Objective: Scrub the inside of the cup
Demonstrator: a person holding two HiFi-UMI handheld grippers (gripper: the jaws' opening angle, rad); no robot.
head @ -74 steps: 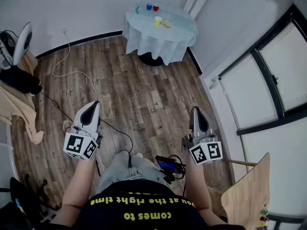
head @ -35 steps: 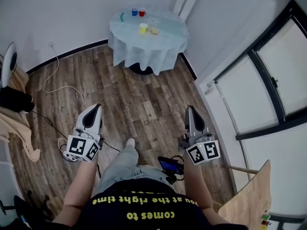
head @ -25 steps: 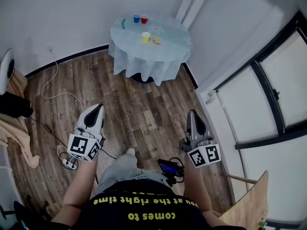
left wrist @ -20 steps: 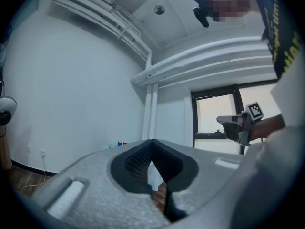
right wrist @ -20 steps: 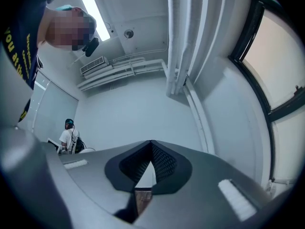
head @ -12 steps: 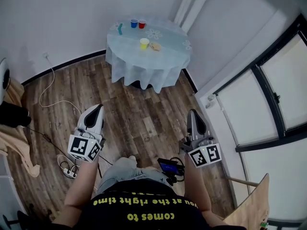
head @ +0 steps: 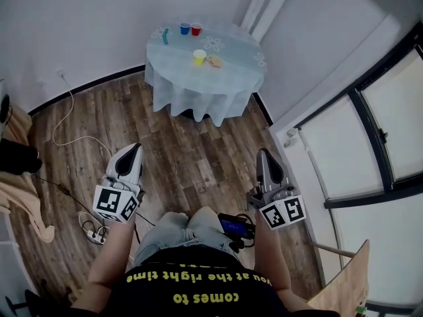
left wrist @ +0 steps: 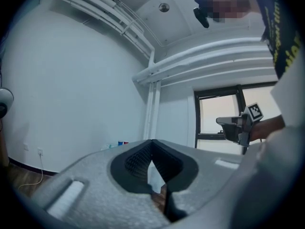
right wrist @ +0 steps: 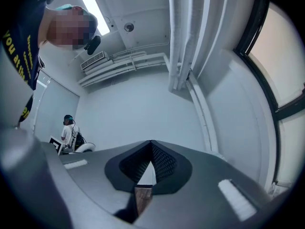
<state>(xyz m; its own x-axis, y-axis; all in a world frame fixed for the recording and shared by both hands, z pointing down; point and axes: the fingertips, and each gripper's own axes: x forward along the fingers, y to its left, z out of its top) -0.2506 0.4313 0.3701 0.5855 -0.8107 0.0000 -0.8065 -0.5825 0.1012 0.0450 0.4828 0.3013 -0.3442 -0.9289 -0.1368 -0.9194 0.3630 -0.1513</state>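
Cup (head: pixel 199 57), yellow, on round table (head: pixel 177 53); wood floor (head: pixel 198 152).

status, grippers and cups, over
Left gripper and right gripper shut, empty. Yellow cup, blue cup, red cup on round table ahead, untouched. Only wood floor between; white cable off left.

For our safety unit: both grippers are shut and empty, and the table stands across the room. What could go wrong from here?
1. The white cable and power strip lie on the floor near the person's left side; a foot might catch them.
2. The tablecloth hangs low; a snag on it could probably tip the yellow cup.
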